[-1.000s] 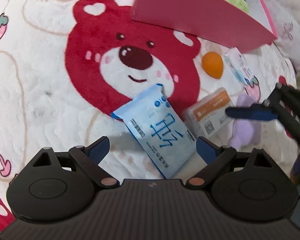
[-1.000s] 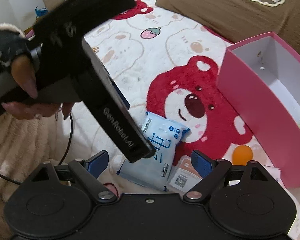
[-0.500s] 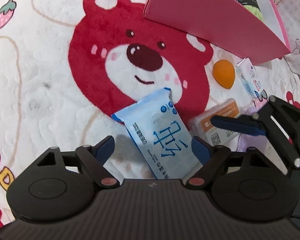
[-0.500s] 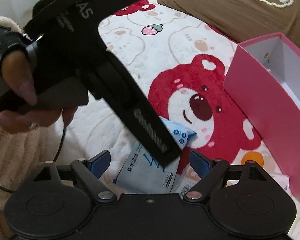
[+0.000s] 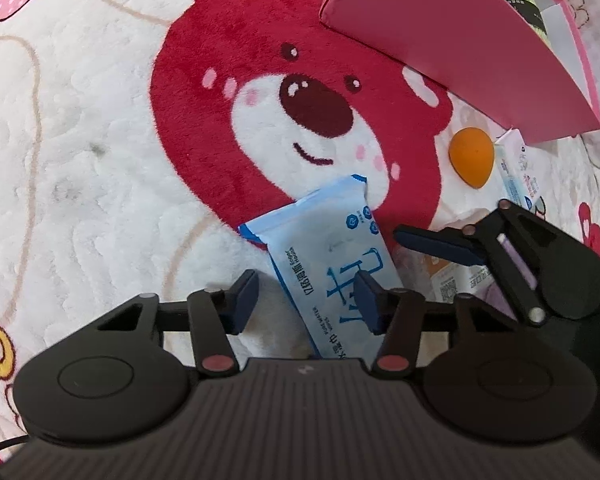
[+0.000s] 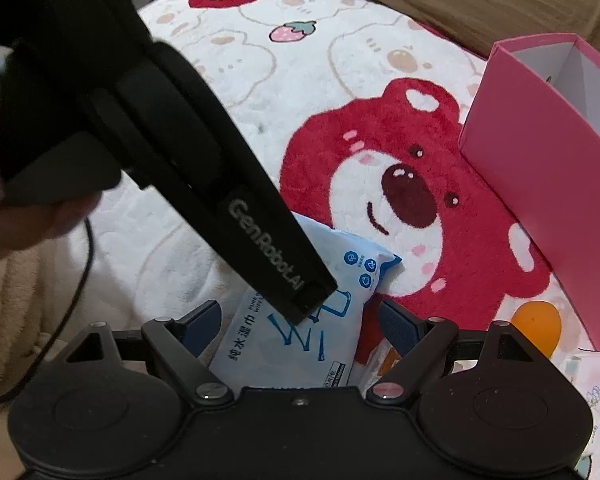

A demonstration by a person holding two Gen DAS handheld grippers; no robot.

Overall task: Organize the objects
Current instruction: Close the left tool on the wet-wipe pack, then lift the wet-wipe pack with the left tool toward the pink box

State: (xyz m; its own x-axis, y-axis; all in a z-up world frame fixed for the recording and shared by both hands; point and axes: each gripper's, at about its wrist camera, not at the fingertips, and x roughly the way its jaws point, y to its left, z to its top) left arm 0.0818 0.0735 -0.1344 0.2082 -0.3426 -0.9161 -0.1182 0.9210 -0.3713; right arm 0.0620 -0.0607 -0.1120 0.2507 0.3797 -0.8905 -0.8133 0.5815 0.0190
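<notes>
Left gripper (image 5: 306, 302) closing around wipes pack (image 5: 328, 256), narrower than earlier; right gripper (image 6: 300, 320) open.

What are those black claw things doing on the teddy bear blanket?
A person is tidying small things on the bear blanket with a claw in each hand. The left gripper is closing its jaws around a blue pack of wet wipes, though it isn't squeezing it yet. The right gripper hangs open just above the same pack. A pink box waits nearby, and an orange egg-shaped sponge lies beside it on the blanket.
</notes>
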